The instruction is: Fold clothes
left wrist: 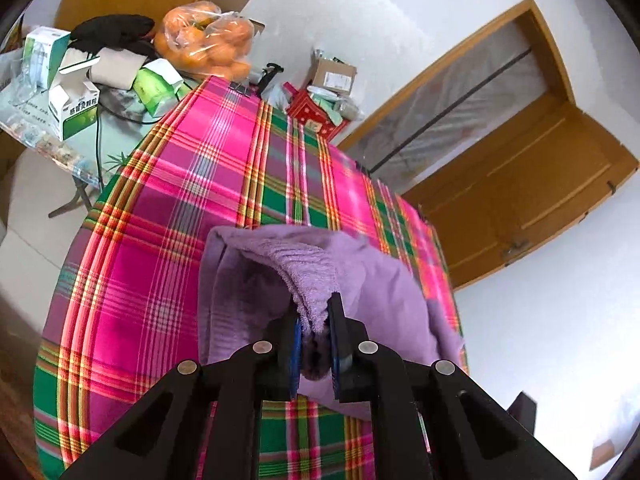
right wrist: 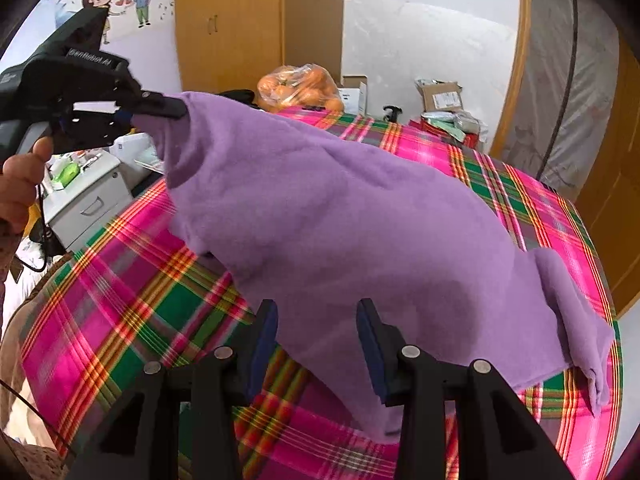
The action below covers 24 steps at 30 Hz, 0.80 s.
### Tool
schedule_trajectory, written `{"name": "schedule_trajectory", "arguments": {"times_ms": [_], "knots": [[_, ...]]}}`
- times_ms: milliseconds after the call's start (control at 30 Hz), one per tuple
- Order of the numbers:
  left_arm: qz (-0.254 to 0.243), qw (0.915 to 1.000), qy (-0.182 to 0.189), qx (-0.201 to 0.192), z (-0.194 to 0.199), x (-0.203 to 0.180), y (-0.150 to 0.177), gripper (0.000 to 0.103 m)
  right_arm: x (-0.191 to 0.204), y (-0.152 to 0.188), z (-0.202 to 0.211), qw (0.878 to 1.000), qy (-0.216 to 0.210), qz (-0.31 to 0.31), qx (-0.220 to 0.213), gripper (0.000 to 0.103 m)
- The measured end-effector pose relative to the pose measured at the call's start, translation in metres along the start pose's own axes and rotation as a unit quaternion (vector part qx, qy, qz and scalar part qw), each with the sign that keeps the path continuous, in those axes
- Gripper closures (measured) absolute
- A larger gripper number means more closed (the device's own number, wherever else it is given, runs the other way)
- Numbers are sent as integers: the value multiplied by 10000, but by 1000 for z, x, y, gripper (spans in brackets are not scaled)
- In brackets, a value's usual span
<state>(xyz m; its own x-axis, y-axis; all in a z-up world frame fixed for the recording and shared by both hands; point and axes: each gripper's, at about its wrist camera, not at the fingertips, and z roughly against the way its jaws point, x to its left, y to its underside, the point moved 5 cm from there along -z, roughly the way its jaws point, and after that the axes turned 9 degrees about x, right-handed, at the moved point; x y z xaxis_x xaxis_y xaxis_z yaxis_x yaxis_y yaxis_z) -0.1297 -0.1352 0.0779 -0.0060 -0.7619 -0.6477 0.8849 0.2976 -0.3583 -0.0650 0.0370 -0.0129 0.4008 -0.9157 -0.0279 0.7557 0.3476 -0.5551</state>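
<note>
Purple garment (right wrist: 340, 216): fleece, spread over plaid bedcover (right wrist: 132, 288), one corner lifted clear of cover. Left gripper (left wrist: 314, 320): jaws pressed together, pinching bunched garment edge. Right gripper (right wrist: 318, 320): jaws spread, garment's near edge lies between them, pads not pressing. Bag of oranges (left wrist: 208, 40), cartons (left wrist: 76, 104) on side table beyond bed. Person's hand (right wrist: 20, 188) holds left gripper's handle.

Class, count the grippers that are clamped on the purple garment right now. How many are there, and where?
1. The left gripper pinches a bunched edge of the purple garment, raised above the plaid cloth. The right gripper stands open at the garment's near edge.
</note>
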Motion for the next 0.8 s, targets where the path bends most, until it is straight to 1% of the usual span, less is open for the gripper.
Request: {"name": "schedule_trajectory", "arguments": {"times_ms": [233,333,400,467,567,633,700,800], "knots": [[-5,9994,230,-246,18,-12,-18,92,24,-3,-9,9995,-165,257,45,61],[-58,9989,231,-392,26,-18,-25,92,30,-2,-11,9991,-267,320,13,59],[-68,9985,262,-476,31,-21,-30,92,36,-1,-13,9989,-232,411,-15,57],[-32,9983,334,-483,32,-23,-34,92,39,0,-17,9988,-60,483,-14,57],[-39,9981,320,-532,34,-22,-37,92,34,-3,-20,9970,624,448,-79,57],[15,9979,327,-560,35,-19,-39,92,26,-5,-21,9947,961,342,-104,57],[103,9976,332,-605,37,-13,-42,92,15,-7,-20,9924,1211,175,-121,57],[227,9971,295,-662,38,-4,-47,92,-5,-11,-10,9899,1386,-210,-230,57]]}}
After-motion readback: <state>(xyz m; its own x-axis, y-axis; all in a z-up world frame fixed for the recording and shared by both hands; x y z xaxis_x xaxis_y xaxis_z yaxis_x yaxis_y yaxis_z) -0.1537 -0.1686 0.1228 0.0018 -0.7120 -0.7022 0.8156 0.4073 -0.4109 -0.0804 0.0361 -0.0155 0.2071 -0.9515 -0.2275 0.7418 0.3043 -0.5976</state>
